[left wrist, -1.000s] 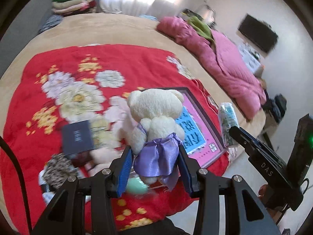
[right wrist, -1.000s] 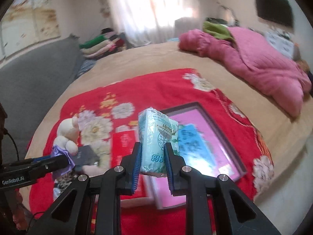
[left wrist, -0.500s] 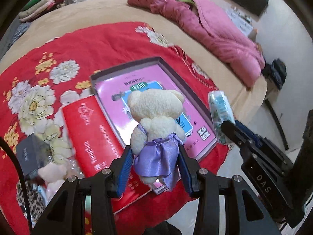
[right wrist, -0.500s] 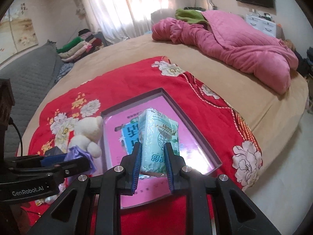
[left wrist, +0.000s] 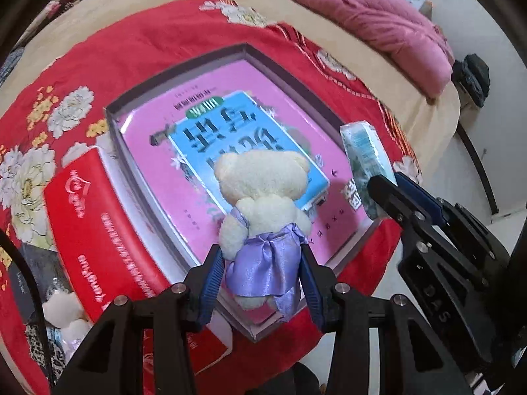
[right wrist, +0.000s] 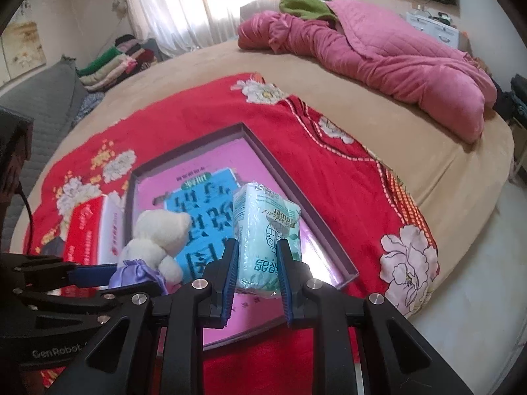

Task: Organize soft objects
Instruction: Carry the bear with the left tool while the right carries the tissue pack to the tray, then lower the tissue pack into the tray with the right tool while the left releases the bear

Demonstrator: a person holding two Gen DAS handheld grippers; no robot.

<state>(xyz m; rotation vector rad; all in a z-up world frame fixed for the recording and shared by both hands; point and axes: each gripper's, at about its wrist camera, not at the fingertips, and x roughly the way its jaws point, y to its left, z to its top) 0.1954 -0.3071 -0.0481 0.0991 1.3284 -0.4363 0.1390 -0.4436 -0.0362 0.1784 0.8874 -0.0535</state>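
Left claw (left wrist: 260,276) clamped on cream teddy bear (left wrist: 263,197) at purple satin skirt, waist grip keeps head upright, clear of pads. Right claw (right wrist: 257,273) squeezed tight on mint tissue pack (right wrist: 266,233), narrow sides pinched. Both held above shallow box tray (right wrist: 296,194) with pink liner on red floral blanket (right wrist: 197,112) on bed; likely drop spot, tray gathers soft things.

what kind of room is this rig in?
Most likely a bedroom: a large bed with a tan cover, a rumpled pink quilted duvet on it, and folded clothes stacked by the curtained window.
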